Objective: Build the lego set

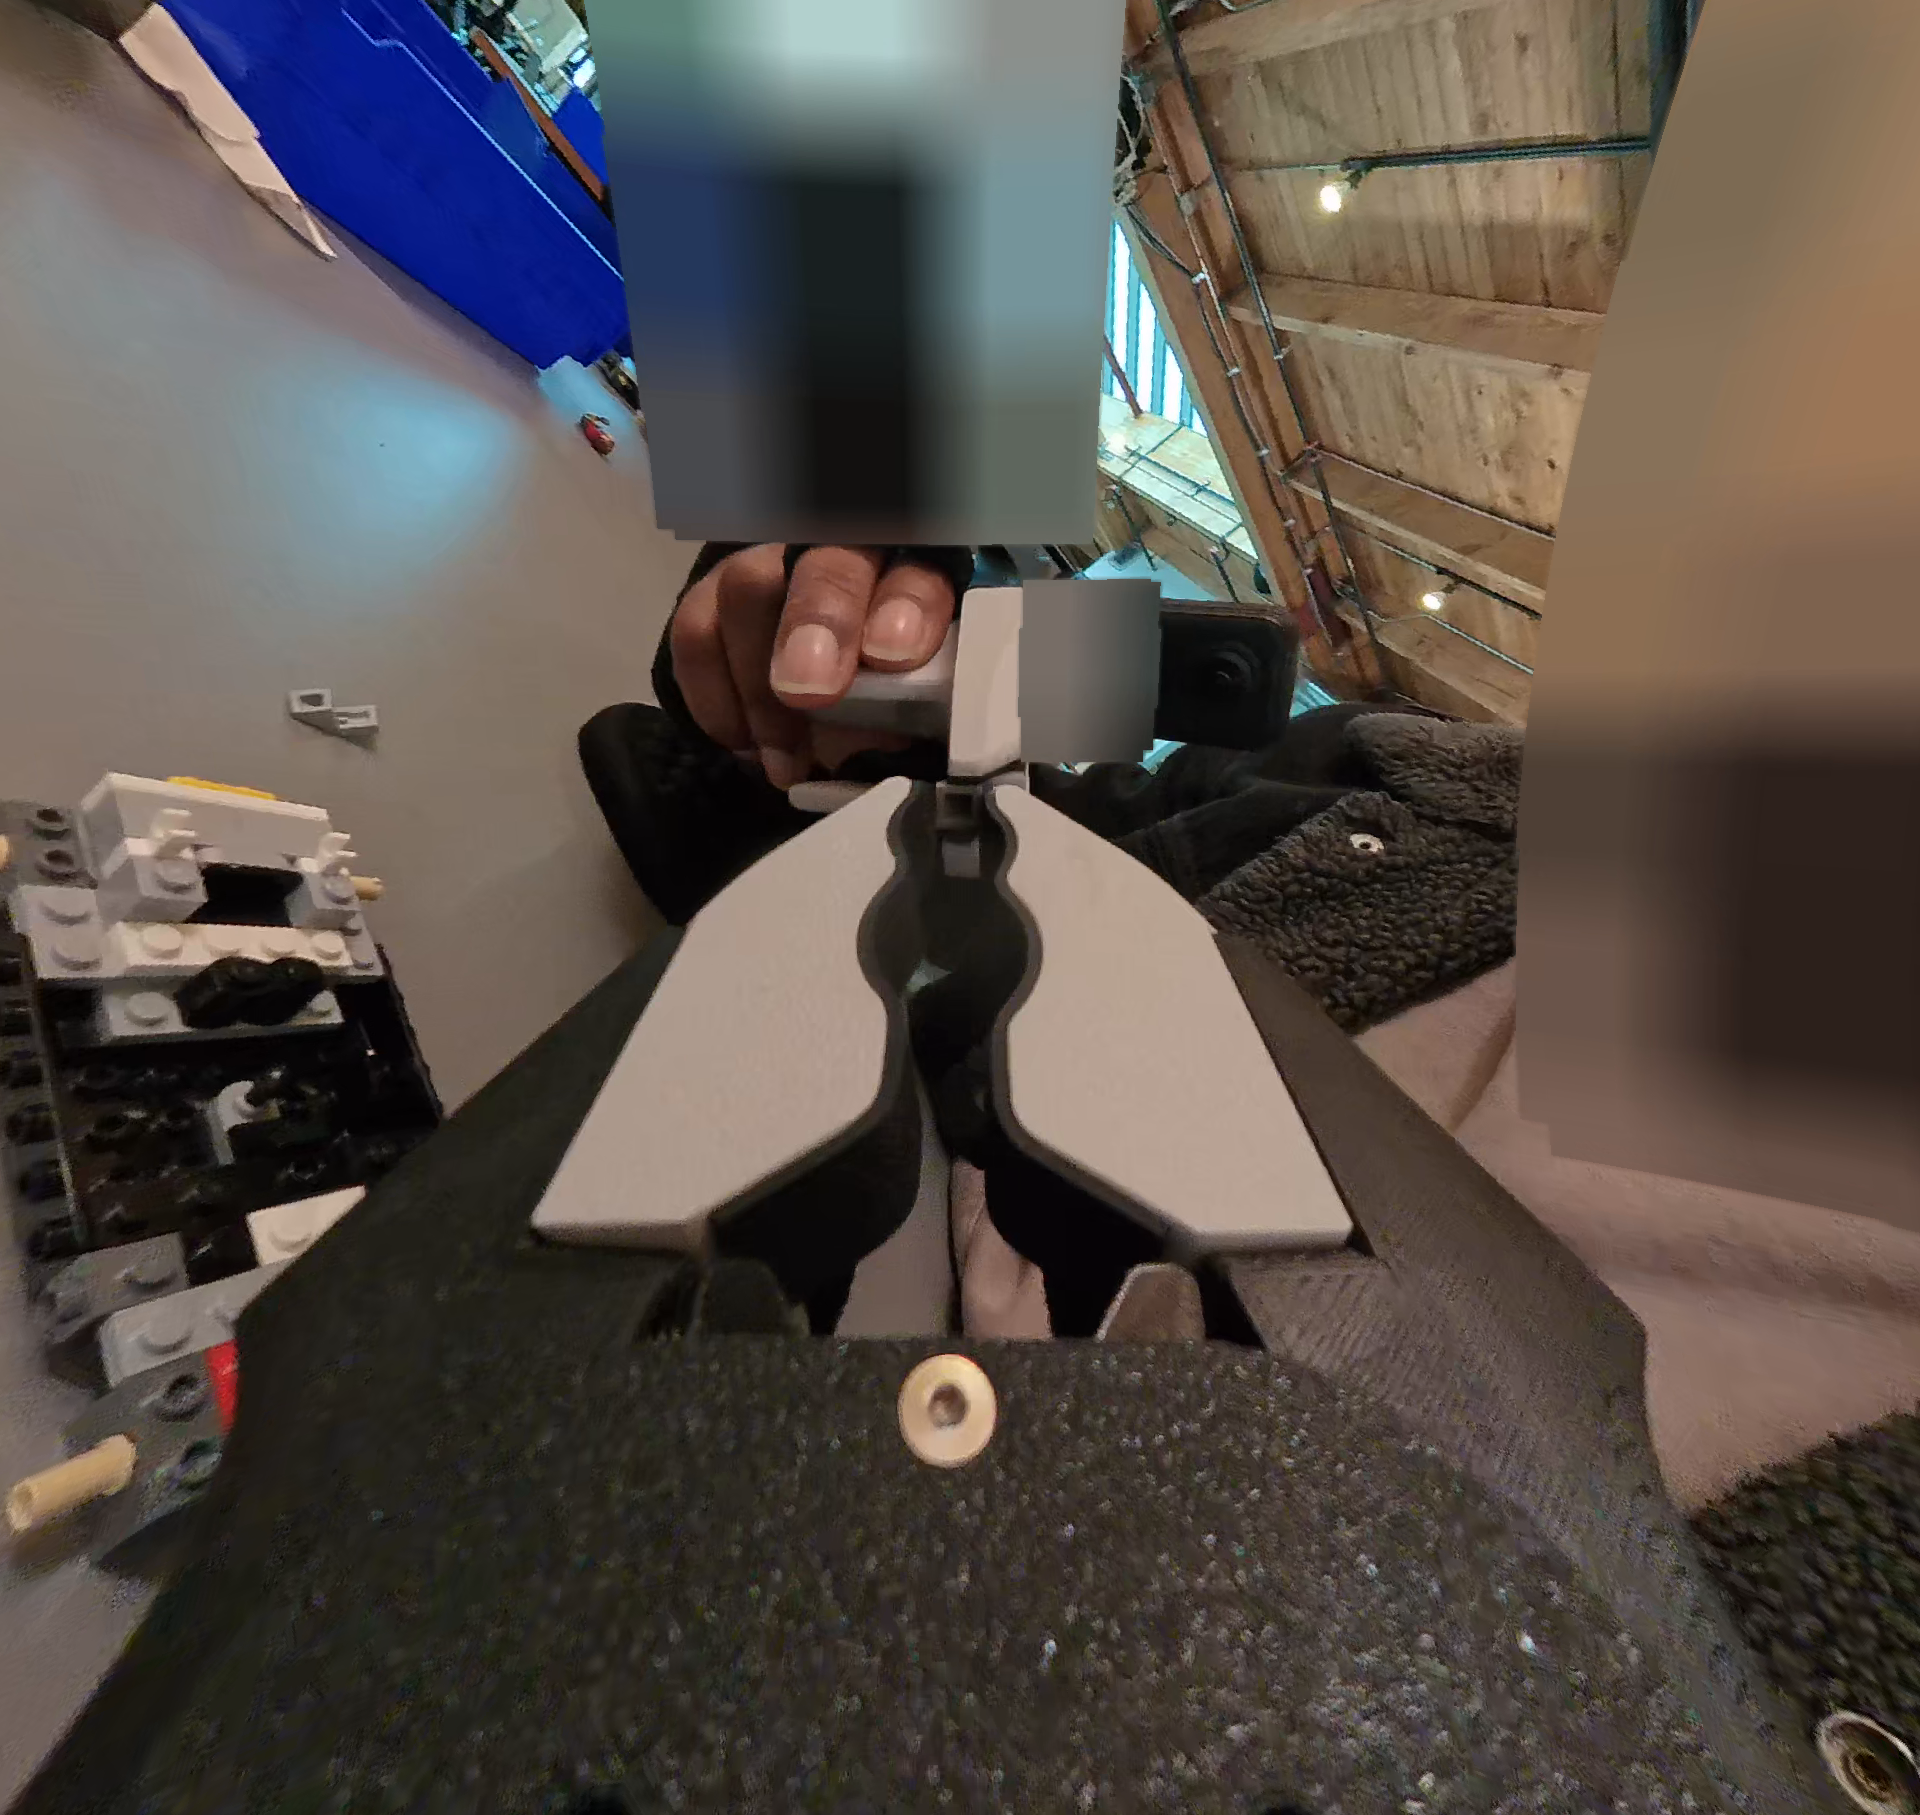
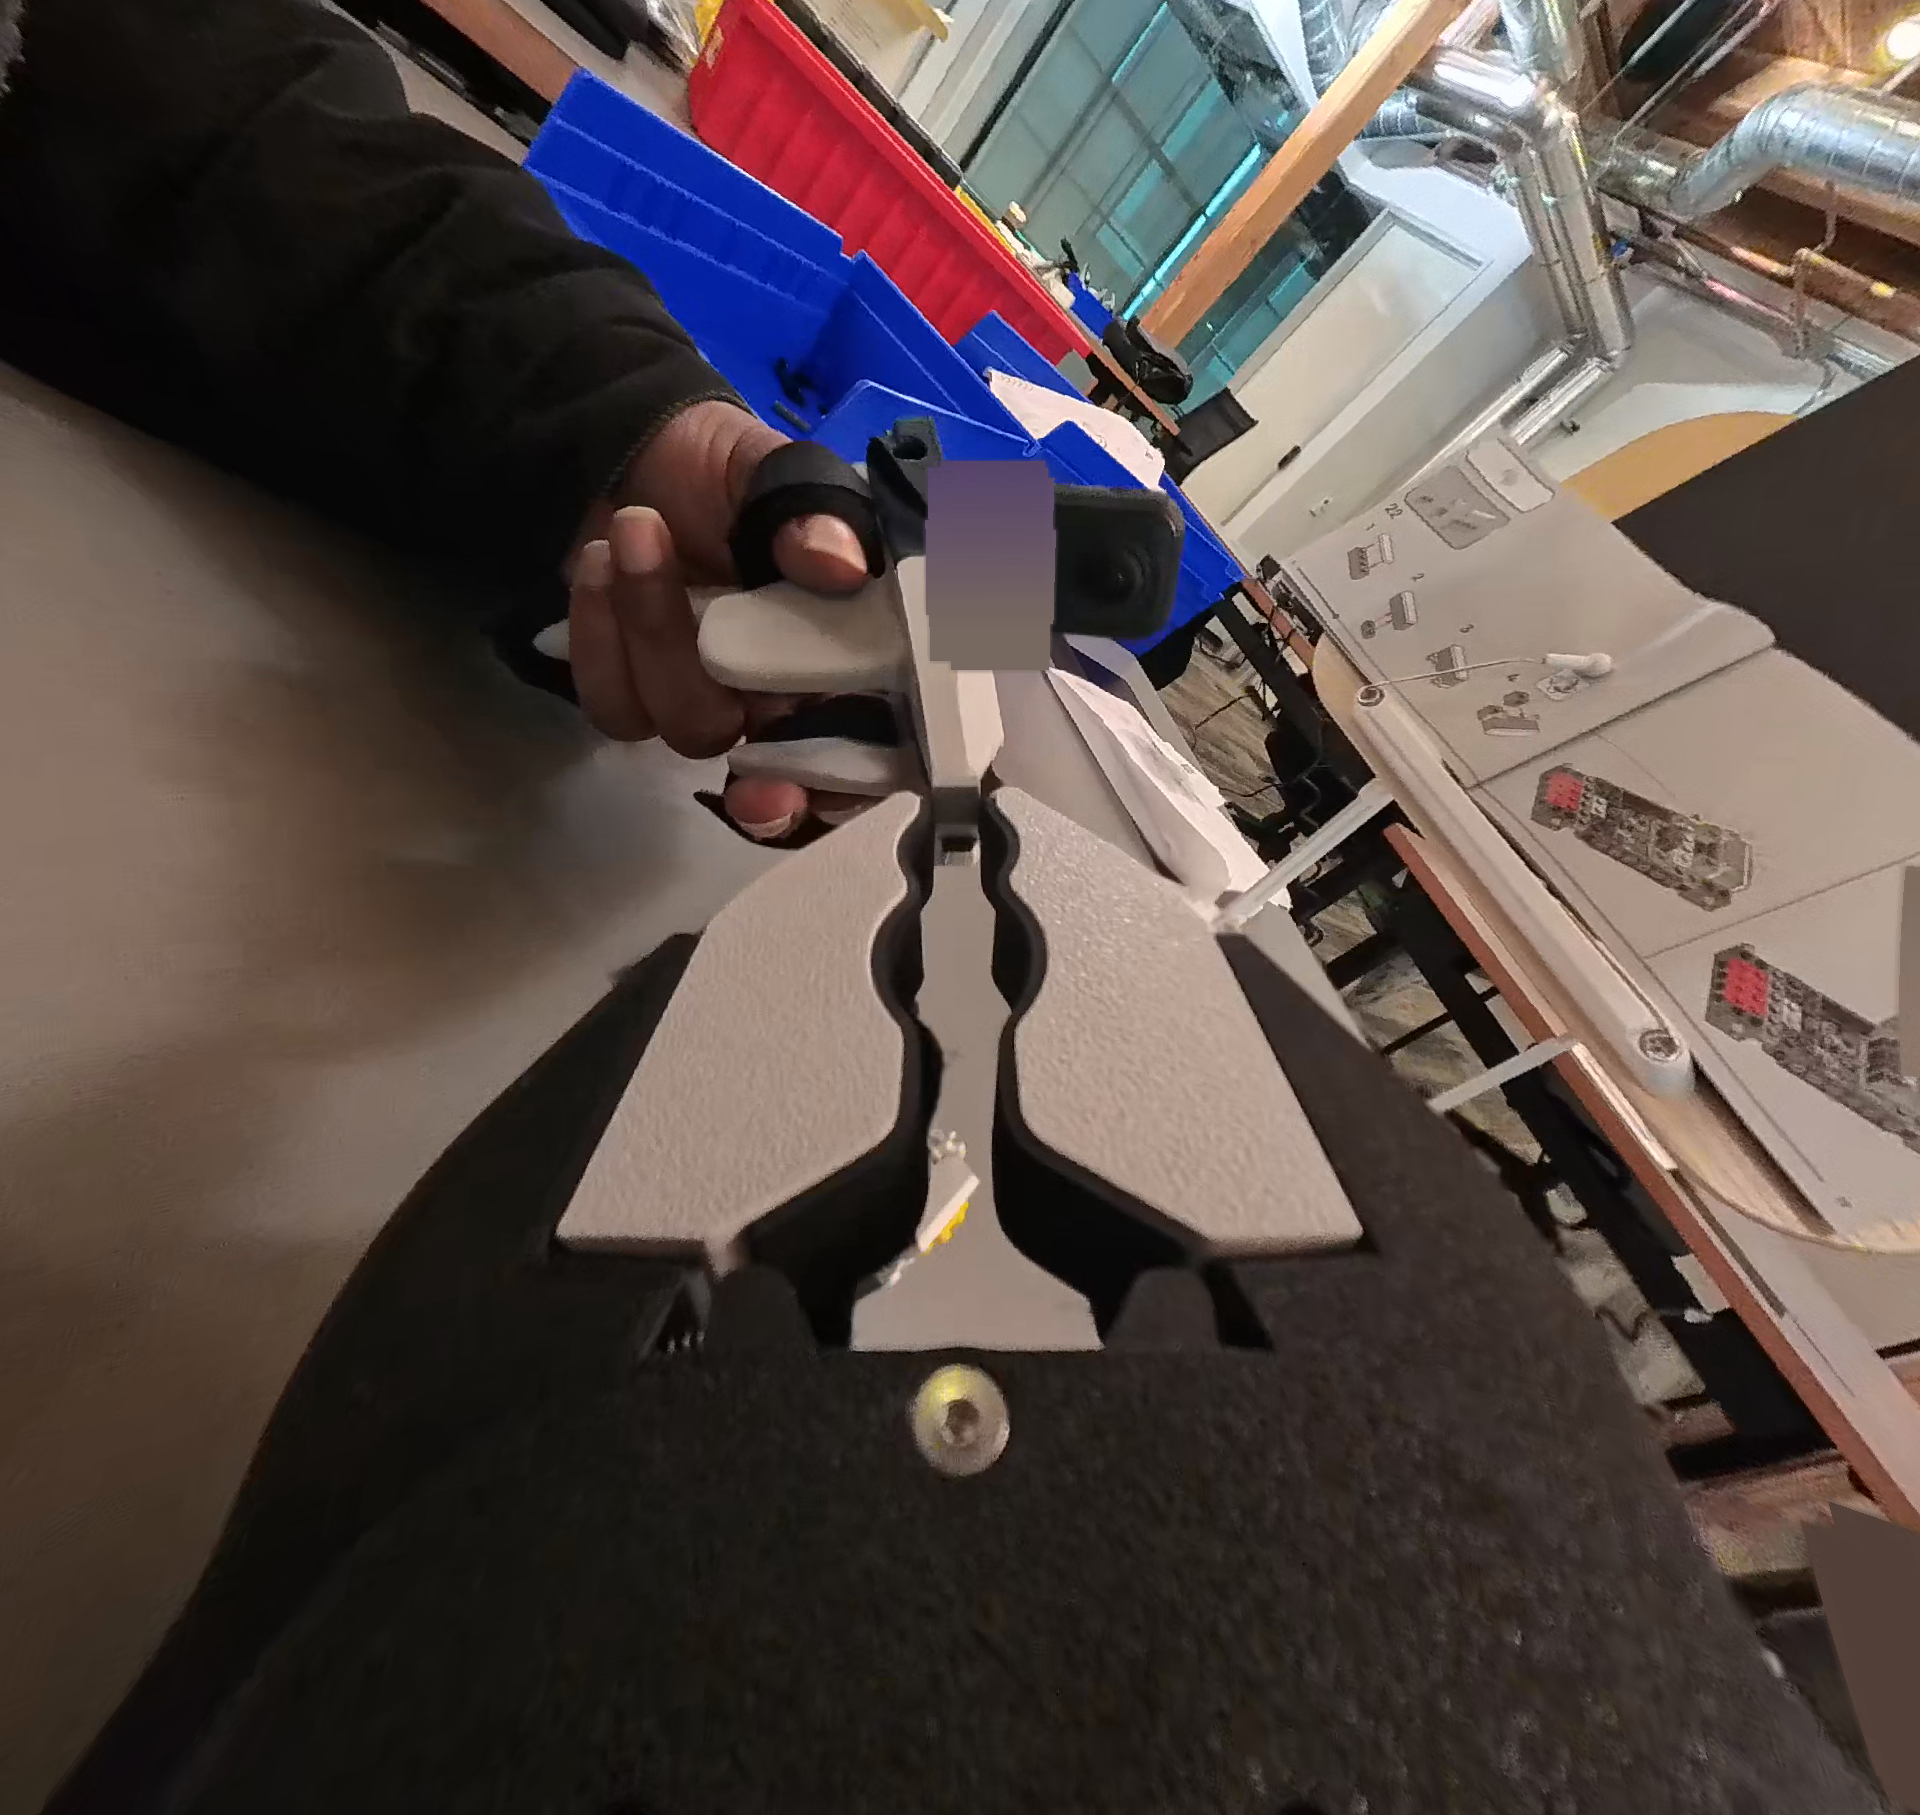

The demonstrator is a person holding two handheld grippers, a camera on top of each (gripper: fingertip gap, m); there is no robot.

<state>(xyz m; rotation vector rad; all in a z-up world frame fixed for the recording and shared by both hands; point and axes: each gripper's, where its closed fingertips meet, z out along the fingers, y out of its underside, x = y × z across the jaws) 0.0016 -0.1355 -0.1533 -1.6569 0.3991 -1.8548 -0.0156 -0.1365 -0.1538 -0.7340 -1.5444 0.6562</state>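
Two claws meet tip to tip, left claw [image 1: 954, 830] and right claw [image 2: 956, 835] both pinching one small grey piece [image 1: 956, 815]; we judge the half-built model [image 1: 197, 1027], lower left on the counter [image 1: 312, 518], far from finished.

Behind the grey table [image 1: 260, 539] we see blue bins [image 1: 416, 155], and in the right wrist view a red bin [image 2: 831, 144] stands beyond the blue ones. Above us are wooden ceiling boards [image 1: 1403, 207] with small lamps [image 1: 1331, 197]. We also see silver air ducts [image 2: 1558, 155], a wooden beam [image 2: 1320, 124] and a dark fleece garment [image 1: 1371, 892] beside the table.
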